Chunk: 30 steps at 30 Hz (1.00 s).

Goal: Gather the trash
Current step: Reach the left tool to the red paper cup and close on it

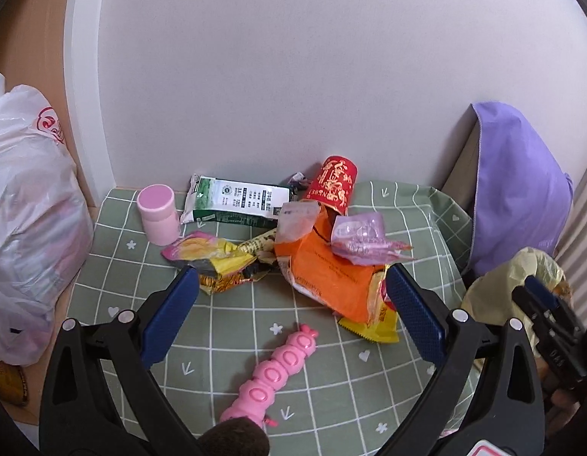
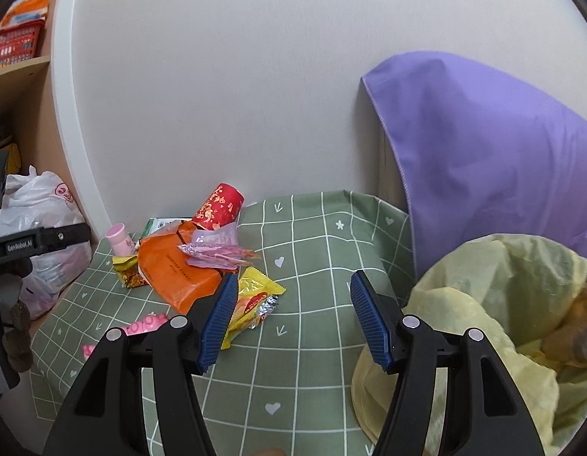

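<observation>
Left wrist view: left claw (image 1: 291, 296) gapes wide, empty, over the trash pile (image 1: 293, 243) at 12 o'clock.
Right claw (image 2: 289, 323): spread, holding nothing; yellow wrapper (image 2: 251, 300) touches its left pad.
Bag (image 2: 483, 323): 3 o'clock.
Tip: pinch one wrapper's edge, lift clear.

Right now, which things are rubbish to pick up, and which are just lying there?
Rubbish job: orange wrapper, yellow wrapper, purple wrapper, red cup, green packet, yellow bin bag.

Just lying about: pink toy, pink jar, purple cloth, white bag.
</observation>
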Each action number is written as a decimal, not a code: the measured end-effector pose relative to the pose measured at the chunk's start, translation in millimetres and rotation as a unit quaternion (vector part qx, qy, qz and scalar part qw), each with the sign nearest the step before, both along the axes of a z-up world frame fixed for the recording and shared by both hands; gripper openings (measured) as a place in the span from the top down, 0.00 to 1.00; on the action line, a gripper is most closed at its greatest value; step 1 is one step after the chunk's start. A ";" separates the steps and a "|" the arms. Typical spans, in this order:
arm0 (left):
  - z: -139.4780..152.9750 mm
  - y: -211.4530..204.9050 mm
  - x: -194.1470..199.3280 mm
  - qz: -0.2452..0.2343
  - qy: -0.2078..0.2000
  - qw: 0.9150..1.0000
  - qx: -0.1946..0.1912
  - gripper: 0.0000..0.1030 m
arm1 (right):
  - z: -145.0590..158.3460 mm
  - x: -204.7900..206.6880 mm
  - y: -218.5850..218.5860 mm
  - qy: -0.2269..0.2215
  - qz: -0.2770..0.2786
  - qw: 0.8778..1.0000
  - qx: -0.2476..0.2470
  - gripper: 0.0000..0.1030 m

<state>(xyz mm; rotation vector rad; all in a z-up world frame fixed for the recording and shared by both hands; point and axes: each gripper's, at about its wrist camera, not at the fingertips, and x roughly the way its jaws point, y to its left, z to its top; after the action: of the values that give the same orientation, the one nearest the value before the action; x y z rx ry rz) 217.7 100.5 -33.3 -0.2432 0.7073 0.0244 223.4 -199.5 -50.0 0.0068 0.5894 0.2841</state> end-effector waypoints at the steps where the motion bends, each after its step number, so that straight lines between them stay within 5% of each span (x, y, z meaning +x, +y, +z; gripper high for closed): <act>1: 0.2 -0.1 2.2 0.004 -0.003 1.000 0.005 0.09 | -1.0 2.4 0.1 -0.001 0.002 1.000 0.000 0.43; 8: -4.3 -9.7 32.2 0.048 0.030 0.998 0.038 0.09 | -15.8 22.6 -3.1 0.016 -0.015 1.000 0.009 0.44; 15: -11.6 -20.4 80.2 -0.051 0.022 0.996 0.068 0.10 | -17.9 38.2 4.6 0.018 -0.051 0.999 -0.004 0.44; 21: -10.3 -21.9 135.0 -0.083 0.006 0.993 0.088 0.24 | -13.0 55.1 10.5 0.016 -0.079 0.996 -0.024 0.43; 23: -15.0 -23.5 155.0 -0.096 0.015 0.991 0.089 0.23 | -14.3 61.0 11.7 0.023 -0.084 0.996 -0.018 0.44; 25: -22.5 -26.2 172.7 -0.114 0.024 0.989 0.090 0.09 | -17.3 65.6 15.7 0.030 -0.077 0.997 -0.012 0.44; 28: -33.5 -26.2 186.2 -0.128 0.031 0.986 0.104 0.09 | -25.0 75.7 31.8 0.044 -0.037 0.998 -0.009 0.44; 30: -37.3 -13.8 194.3 -0.132 0.041 0.988 0.076 0.09 | -30.8 82.8 44.1 0.052 -0.013 0.999 -0.002 0.44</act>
<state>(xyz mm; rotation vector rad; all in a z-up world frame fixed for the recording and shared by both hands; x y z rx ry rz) 411.9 86.7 -70.6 -0.0015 0.8117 -0.1642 306.1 -155.4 -80.7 0.0250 0.6927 0.2590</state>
